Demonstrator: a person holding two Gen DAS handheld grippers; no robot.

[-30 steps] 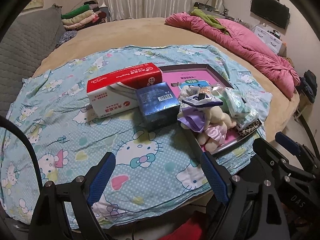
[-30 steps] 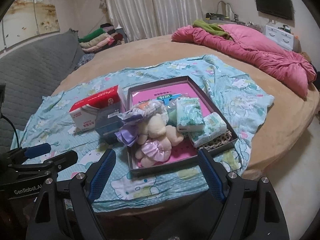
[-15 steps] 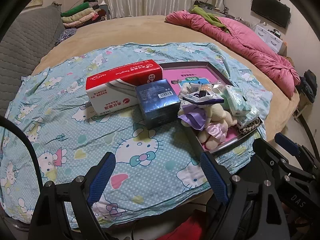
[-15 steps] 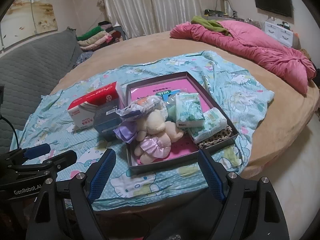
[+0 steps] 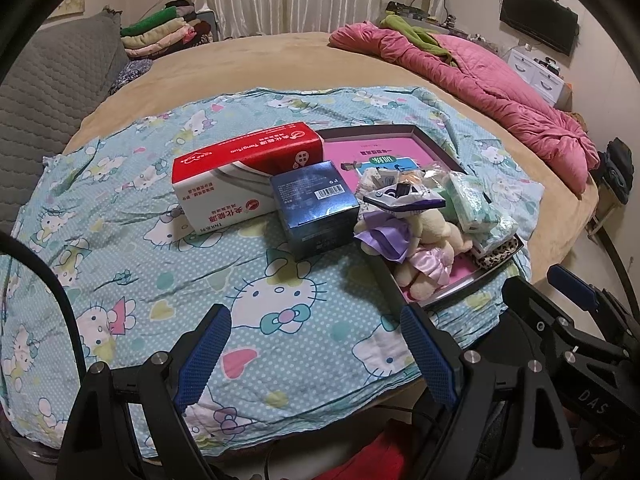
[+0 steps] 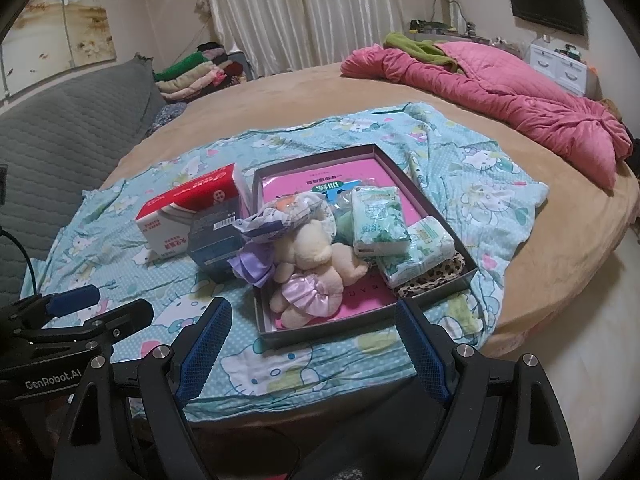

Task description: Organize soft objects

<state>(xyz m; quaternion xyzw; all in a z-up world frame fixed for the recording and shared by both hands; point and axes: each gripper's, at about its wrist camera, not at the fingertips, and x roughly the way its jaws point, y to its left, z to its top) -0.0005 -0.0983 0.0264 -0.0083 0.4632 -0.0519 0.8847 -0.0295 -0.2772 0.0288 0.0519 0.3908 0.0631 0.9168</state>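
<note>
A shallow grey tray (image 6: 424,196) with a pink bottom lies on a cartoon-cat sheet (image 5: 160,264). It holds a cream plush toy (image 6: 316,256) in a lilac dress, a crumpled snack bag (image 6: 288,214), two green tissue packs (image 6: 378,220) and a leopard-print cloth (image 6: 432,280). Left of the tray stand a red-and-white tissue box (image 5: 240,176) and a blue box (image 5: 316,208). My left gripper (image 5: 316,340) hovers open over the sheet's near edge. My right gripper (image 6: 314,336) is open just before the tray's near rim. Neither holds anything.
The sheet covers a round tan bed (image 6: 280,96). A pink quilt (image 6: 500,92) lies at the back right, folded clothes (image 6: 192,72) at the back left, a grey padded headboard (image 6: 60,132) on the left. Bare floor (image 6: 580,360) shows on the right.
Both views have shifted slightly, so the tray and boxes sit a little differently in frame. Nothing on the bed has moved and both grippers stay open.
</note>
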